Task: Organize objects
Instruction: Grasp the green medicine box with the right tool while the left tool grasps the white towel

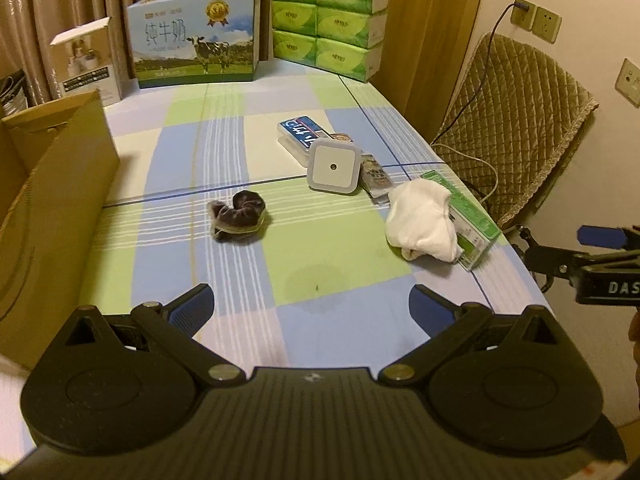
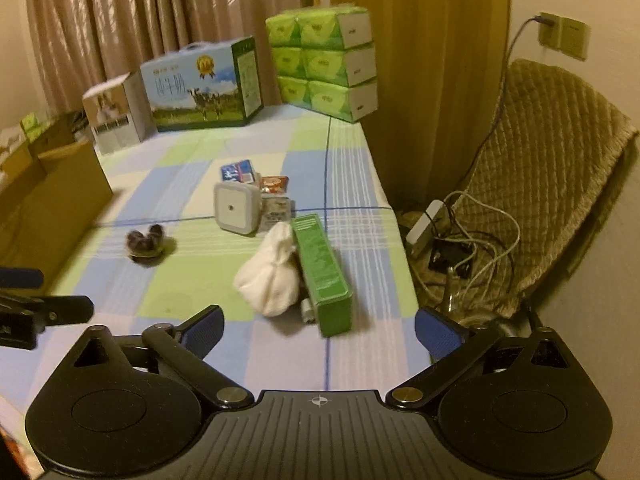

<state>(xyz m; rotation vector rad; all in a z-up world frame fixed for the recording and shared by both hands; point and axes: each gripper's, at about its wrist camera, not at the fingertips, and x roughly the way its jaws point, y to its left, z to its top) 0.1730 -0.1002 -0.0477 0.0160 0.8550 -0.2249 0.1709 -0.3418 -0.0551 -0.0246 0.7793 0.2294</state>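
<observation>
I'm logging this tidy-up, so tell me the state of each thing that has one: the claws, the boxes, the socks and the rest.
left claw: open, empty.
right claw: open, empty.
cardboard box: top open.
white sock: bunched up, leaning on the green box.
green box: closed, lying on its side.
dark scrunchie: loose on the tablecloth.
night light: unplugged, propped upright.
milk carton case: closed, upright.
tissue packs: sealed, stacked.

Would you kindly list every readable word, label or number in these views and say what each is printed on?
"纯牛奶": front of the milk carton.
"DAS", cut off by the frame edge: body of the right gripper.
Tissue packs, blue pack, green box: print too small or blurred to read.
</observation>
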